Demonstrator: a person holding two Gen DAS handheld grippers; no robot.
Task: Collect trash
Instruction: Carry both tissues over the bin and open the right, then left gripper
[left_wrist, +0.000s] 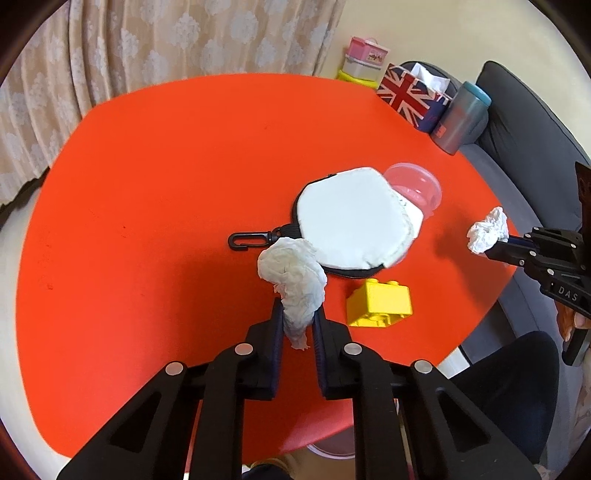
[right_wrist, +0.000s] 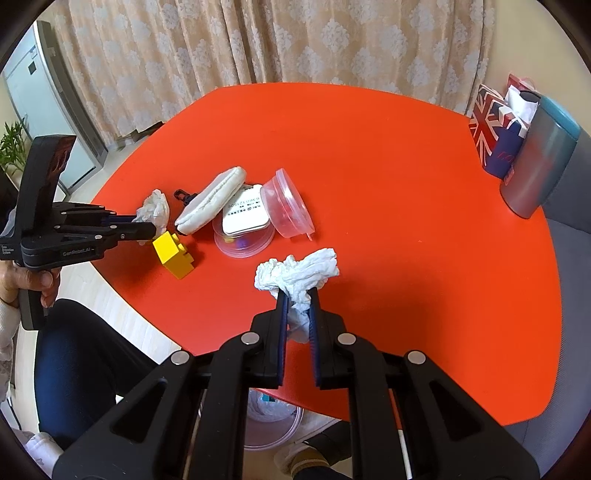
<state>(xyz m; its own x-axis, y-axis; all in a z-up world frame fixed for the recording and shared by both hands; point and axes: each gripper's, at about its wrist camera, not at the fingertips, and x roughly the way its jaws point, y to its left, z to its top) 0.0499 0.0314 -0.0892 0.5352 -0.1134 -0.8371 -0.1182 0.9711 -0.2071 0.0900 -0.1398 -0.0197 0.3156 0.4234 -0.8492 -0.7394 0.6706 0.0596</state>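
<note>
Crumpled tissue (left_wrist: 295, 280) sits clamped between your left gripper (left_wrist: 298, 314) fingers, just in front of the white pouch (left_wrist: 351, 221). Your right gripper (right_wrist: 297, 295) pinches a second tissue wad (right_wrist: 299, 275) over the red table (right_wrist: 406, 184), with the yellow block (right_wrist: 173, 254) off to its left.

Both tools angled downward — left tool (left_wrist: 298, 312) and right tool (right_wrist: 298, 295) clamped.
</note>
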